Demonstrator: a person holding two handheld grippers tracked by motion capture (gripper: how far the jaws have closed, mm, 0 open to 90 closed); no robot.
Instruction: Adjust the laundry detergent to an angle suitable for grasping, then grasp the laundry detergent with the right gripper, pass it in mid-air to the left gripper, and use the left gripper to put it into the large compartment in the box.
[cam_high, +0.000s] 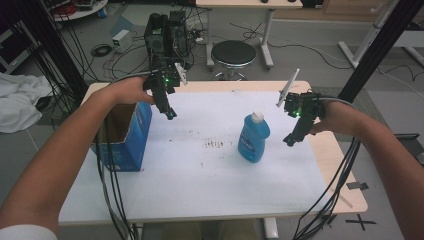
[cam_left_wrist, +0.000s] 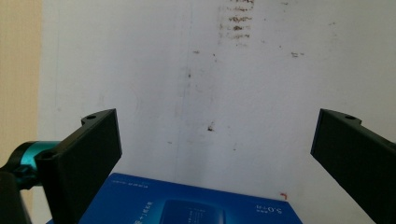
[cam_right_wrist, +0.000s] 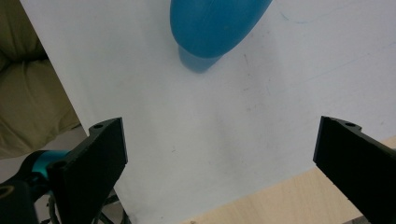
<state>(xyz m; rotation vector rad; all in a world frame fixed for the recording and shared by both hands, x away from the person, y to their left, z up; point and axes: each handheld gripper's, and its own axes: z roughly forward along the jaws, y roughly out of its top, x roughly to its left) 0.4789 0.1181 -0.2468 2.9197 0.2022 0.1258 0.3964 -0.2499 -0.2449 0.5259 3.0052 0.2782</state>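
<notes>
Forearms come in from the bottom of the high view, and we hold a gripper in each hand above a table (cam_high: 200, 200) covered with a white sheet. Our left gripper (cam_high: 170, 114) hangs just past the far corner of an open blue box (cam_high: 131, 145) standing at the table's left side. Our right gripper (cam_high: 290, 141) hovers just beside a blue bottle (cam_high: 253, 137) with a white cap, which stands upright right of centre. Brown specks (cam_high: 215, 144) mark the sheet between box and bottle.

From the left gripper view, we look down between two black jaws spread wide with nothing between them; the box's printed blue face (cam_left_wrist: 187, 205) sits low in the picture, below the jaws.

From the right gripper view, the jaws are likewise spread wide and empty, with the bottle's rounded blue body (cam_right_wrist: 215, 25) ahead of them and apart. We judge this gripper is placed to reach for the bottle, perhaps for the box.
</notes>
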